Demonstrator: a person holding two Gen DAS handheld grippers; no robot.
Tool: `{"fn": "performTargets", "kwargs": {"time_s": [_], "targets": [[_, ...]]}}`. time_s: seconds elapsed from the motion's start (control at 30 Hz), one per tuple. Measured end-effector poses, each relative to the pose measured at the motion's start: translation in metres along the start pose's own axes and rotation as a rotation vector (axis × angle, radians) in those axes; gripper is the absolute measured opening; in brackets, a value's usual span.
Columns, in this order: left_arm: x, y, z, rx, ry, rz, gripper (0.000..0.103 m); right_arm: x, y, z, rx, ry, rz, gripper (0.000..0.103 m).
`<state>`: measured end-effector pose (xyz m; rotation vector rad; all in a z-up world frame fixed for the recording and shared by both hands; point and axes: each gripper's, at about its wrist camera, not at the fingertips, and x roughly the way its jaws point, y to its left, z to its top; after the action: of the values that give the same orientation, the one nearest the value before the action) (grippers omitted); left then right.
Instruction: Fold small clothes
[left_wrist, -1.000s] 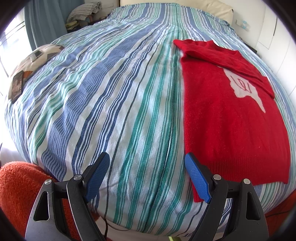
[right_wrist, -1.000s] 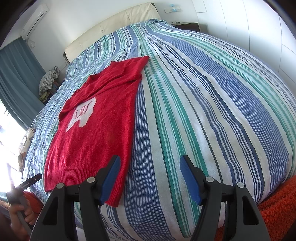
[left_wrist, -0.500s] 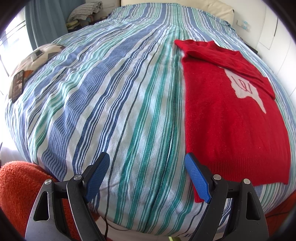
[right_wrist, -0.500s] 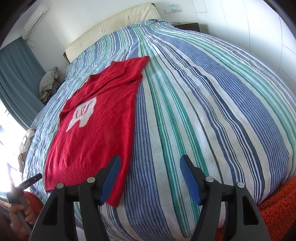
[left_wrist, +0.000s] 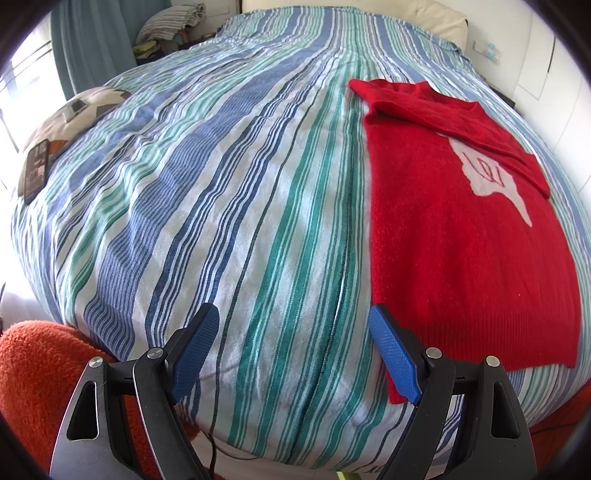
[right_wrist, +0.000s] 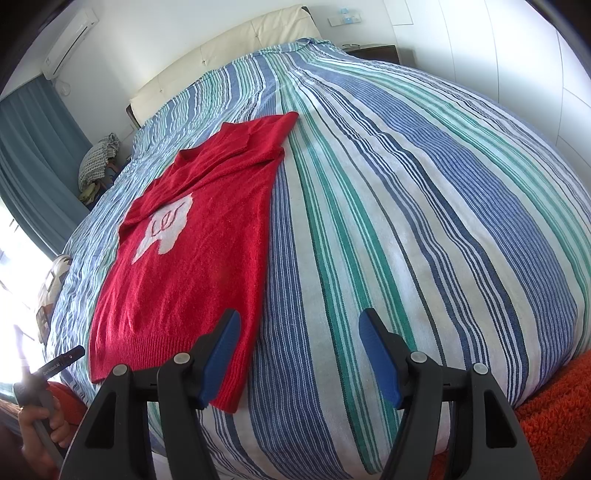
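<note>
Red sweater (right_wrist: 192, 266) flat on striped bedspread (right_wrist: 388, 221)

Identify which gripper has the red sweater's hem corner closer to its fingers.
The right gripper: the red sweater lies right behind its left finger, nearer than in the other view.

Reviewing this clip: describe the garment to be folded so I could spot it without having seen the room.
Start at the bed with the blue, green and white striped cover. On it, near the foot, lies a red knitted sweater with its sleeves folded in. It is the only solid red piece, with a pale motif on the chest.
</note>
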<state>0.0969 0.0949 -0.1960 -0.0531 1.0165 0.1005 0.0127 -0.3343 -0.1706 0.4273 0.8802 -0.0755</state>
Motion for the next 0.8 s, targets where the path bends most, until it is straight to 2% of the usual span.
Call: {"fn": "performTargets", "kwargs": {"time_s": [0.8], "targets": [[0.0002,0.0006,0.0006,-0.002,0.000,0.002,0.085,0.0003,-0.0002,0.0000,0.000,0.001,0.001,0.066]]}}
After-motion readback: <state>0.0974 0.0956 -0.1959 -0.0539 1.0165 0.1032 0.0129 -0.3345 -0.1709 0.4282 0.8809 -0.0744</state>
